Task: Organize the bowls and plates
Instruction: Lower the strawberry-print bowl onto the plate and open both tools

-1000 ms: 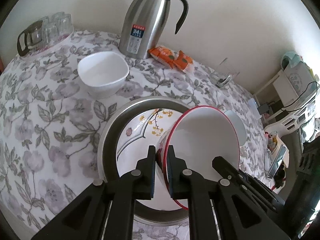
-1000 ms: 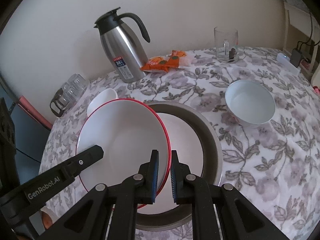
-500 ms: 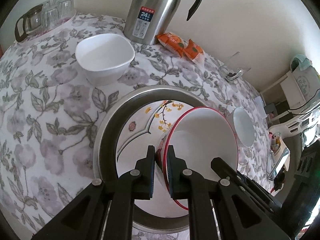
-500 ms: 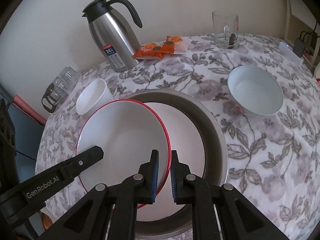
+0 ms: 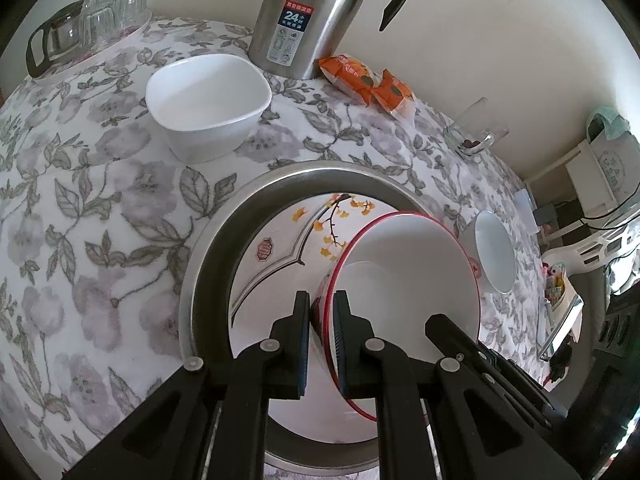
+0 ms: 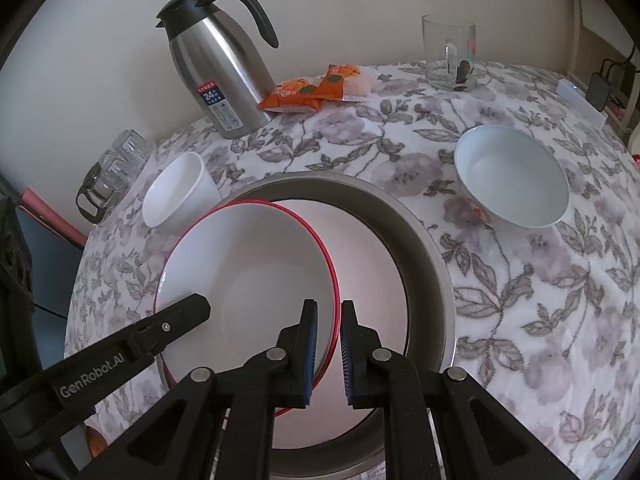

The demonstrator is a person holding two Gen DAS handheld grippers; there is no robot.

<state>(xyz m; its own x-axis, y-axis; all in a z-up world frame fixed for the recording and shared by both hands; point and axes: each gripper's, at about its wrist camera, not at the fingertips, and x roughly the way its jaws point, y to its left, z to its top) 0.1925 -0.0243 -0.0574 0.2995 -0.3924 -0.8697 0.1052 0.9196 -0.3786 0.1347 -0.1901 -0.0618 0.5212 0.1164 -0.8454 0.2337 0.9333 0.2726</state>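
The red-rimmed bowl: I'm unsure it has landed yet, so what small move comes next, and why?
Probably lower it a little further. Both tools, left and right, grip opposite edges of the red-rimmed bowl, which hangs tilted over the patterned plate inside the metal basin.

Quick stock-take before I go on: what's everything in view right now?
Red-rimmed bowl: 1, white, held over the pan.
Pan: 1, steel, table centre.
Patterned plate: 1, white, inside the pan.
Square bowl: 1, white, left of the pan.
Round bowl: 1, white, right of the pan.
Flask: 1, steel, by the wall.
Snack packets: 2, orange, beside the flask.
Mug: 1, clear, far right.
Glasses: several, clear, far left.
Left hand-held gripper: black, shut on the bowl rim.
Right hand-held gripper: black, shut on the opposite rim.
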